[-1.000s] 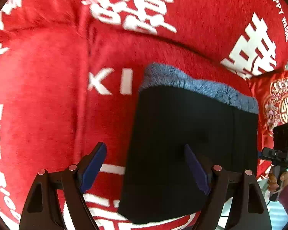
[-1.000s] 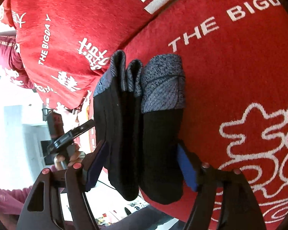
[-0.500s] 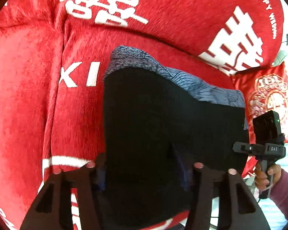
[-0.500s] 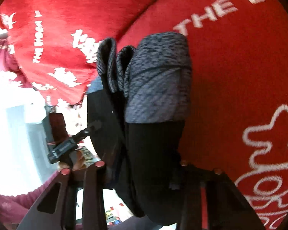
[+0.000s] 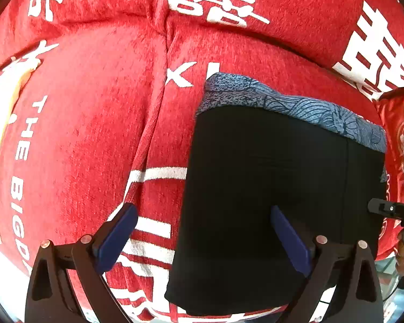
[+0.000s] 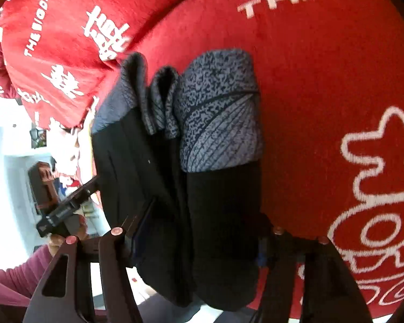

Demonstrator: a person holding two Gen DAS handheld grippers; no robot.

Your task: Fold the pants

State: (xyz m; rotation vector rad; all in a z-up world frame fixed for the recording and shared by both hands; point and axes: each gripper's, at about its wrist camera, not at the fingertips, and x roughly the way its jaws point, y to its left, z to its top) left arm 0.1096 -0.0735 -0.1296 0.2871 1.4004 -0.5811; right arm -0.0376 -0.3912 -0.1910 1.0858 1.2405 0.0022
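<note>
Red sofa cover [image 5: 89, 140]: plush fabric printed with white lettering and large white characters, spread over seat and back cushions; a seam runs between two seat cushions. It fills most of both views.

Pants [image 5: 269, 188]: black, with a blue-grey patterned waistband [image 5: 296, 105]. They lie folded into a compact rectangular stack on the seat cushion, right of the seam, waistband edge toward the back cushion. The right wrist view shows the stack end-on, several layers thick, the waistband folds bunched side by side [image 6: 218, 113].

Left hand-held gripper [image 5: 202, 231]: jaws wide and opening. One blue pad [image 5: 115, 234] hangs over the red cover, clear of the pants; the other sits over the black fabric. Neither pad presses the stack; nothing is gripped.

Right hand-held gripper [image 6: 202, 231]: jaws opening, straddling the near end of the stack. The left finger lies close along the side of the black fabric; the right finger is largely lost against the dark cloth. Whether the pads press the pants I cannot tell.

Person: a hand in a maroon sleeve [image 6: 10, 274] holds the other gripper's handle at the view's left edge.
</note>
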